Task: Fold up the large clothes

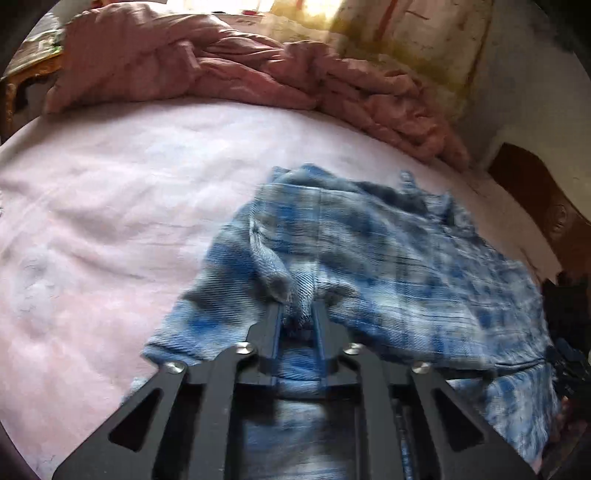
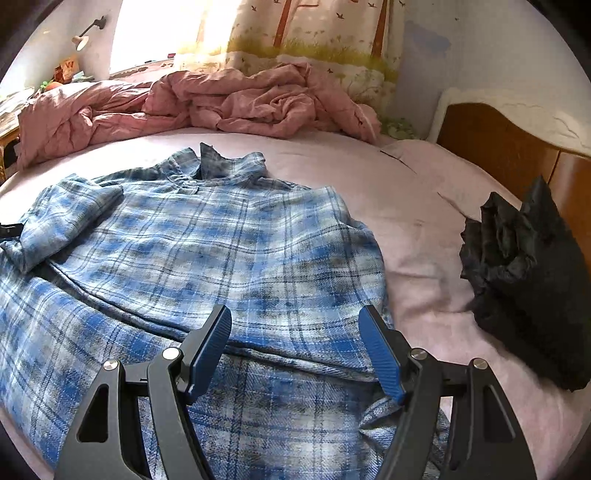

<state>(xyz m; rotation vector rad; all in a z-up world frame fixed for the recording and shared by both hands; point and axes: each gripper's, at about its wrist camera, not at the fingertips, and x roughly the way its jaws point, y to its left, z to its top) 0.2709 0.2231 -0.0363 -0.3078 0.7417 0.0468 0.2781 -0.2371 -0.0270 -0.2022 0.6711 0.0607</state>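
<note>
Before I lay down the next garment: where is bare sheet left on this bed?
Bare pink sheet lies left of the plaid shirt, up to the rumpled pink quilt. A narrower strip separates shirt and black garment. The right side is crowded.

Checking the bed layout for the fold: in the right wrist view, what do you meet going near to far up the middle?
right gripper → blue plaid shirt → pink bedsheet → crumpled pink quilt → curtain

Blue plaid woven-cloth shirt (image 2: 207, 236), soft, matt; pale pink cotton bedsheet (image 1: 92, 221), smooth; brown wooden headboard (image 2: 495, 147), glossy; ribbed blue gripper pads (image 2: 380, 350).
</note>
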